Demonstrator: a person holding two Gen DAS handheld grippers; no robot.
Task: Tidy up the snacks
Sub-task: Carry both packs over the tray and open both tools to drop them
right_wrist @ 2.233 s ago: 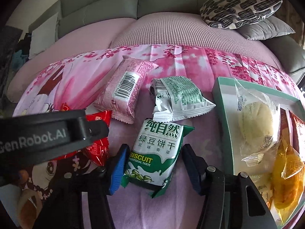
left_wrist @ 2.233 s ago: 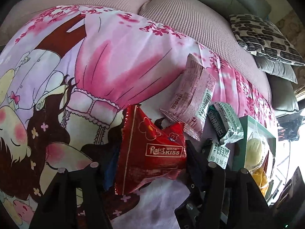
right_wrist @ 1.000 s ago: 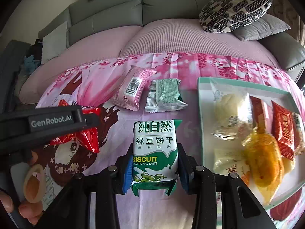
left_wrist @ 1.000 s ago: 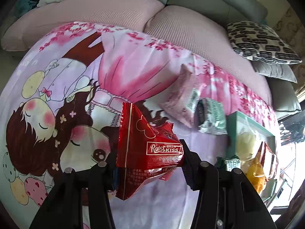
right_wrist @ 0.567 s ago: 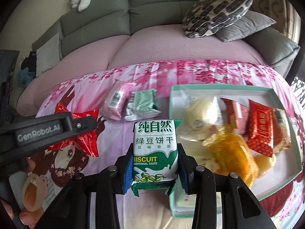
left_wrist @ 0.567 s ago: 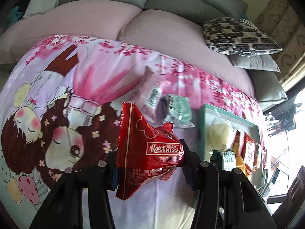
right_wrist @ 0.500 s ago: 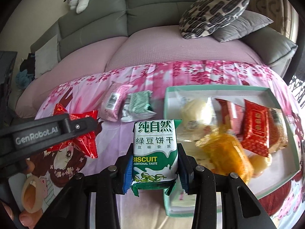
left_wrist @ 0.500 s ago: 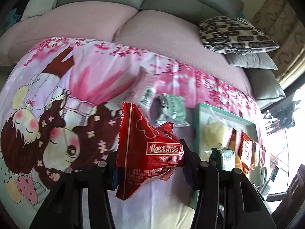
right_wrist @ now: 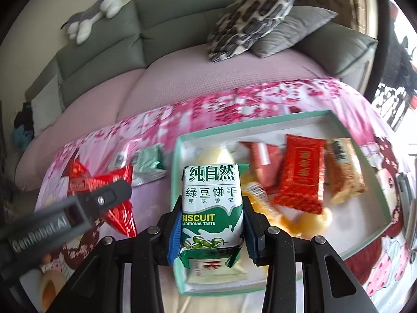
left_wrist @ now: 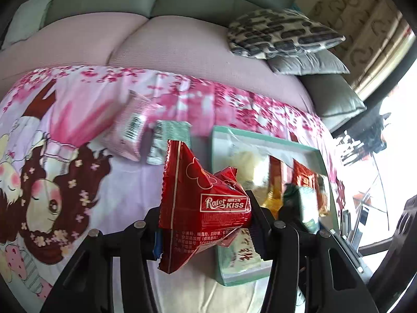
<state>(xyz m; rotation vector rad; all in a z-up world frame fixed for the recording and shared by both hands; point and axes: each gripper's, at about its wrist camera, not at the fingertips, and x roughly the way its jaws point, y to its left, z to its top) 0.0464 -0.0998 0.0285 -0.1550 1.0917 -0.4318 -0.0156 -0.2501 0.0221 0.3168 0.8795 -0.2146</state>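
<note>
Both packets were mid-carry: the left hand-held gripper (left_wrist: pixel 203 217) clamped the red snack (left_wrist: pixel 200 198), the right hand-held gripper (right_wrist: pixel 211 230) the green biscuit pack (right_wrist: pixel 211 206), above the tray (right_wrist: pixel 375 230)'s near-left corner. Next, I judged, release inside.

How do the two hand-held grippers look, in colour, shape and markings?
Both are black plastic with angled finger arms and silver round bolts. The right gripper has blue ribbed pads. The left gripper, seen from the right wrist view, bears grey "GenRobot.AI" lettering on its side.

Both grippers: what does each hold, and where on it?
Left gripper clamps the red Rater Kiss packet across its sides; right gripper clamps the green biscuit pack at its lower sides.
</note>
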